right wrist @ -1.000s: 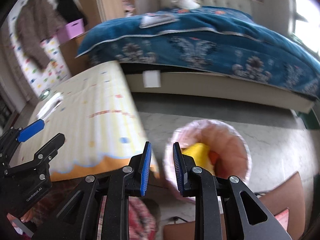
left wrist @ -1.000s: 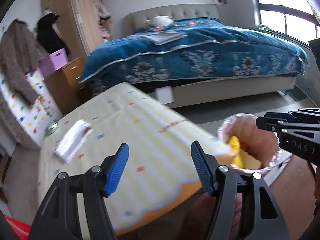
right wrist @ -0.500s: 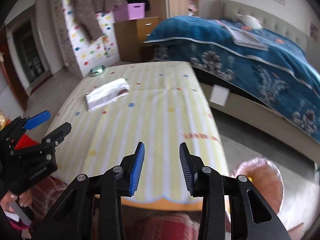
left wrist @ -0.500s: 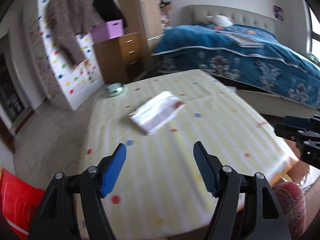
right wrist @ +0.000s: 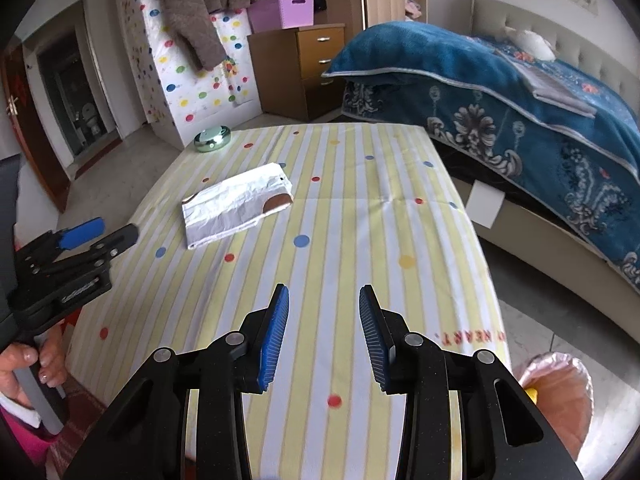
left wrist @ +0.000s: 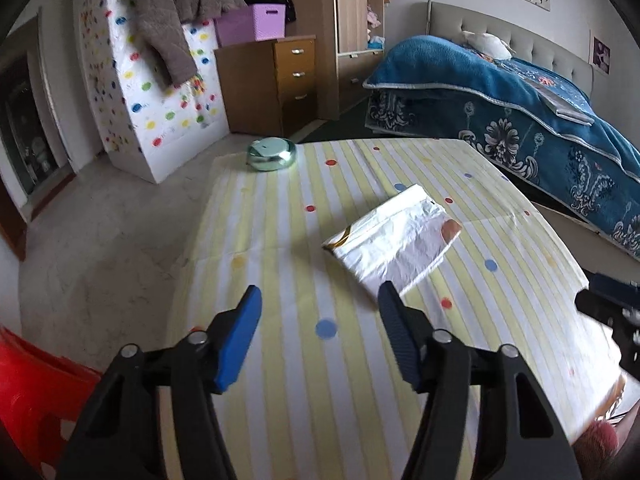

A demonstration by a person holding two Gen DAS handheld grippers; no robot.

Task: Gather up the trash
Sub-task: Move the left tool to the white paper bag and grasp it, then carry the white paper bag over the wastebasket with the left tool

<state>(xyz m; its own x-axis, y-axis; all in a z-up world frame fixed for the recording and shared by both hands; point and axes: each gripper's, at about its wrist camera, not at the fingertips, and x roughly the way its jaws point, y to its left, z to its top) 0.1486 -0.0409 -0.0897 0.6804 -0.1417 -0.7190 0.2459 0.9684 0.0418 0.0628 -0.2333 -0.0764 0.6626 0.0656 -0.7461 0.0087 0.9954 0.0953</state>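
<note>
A white crumpled wrapper [left wrist: 394,242] lies flat on the surface [left wrist: 280,360], which has a yellow striped cloth with colored dots. The wrapper sits about in the middle, a bit toward the far edge. The left tool [left wrist: 318,334] hangs over the near edge, just short of the wrapper. Its jaws are wide but closing, and nothing is between them. The right tool [right wrist: 323,330] hangs over the near edge too, well apart from the wrapper. Its jaws are partly open and hold nothing. A hand [right wrist: 24,364] grips the handle of the left tool. A shiny green round tin [left wrist: 271,153] sits at the far left corner of the surface. A pink-lined trash bin [right wrist: 560,396] stands on the floor by the near right corner, with something yellow inside. A bed [right wrist: 520,92] with a blue blanket is behind.
</note>
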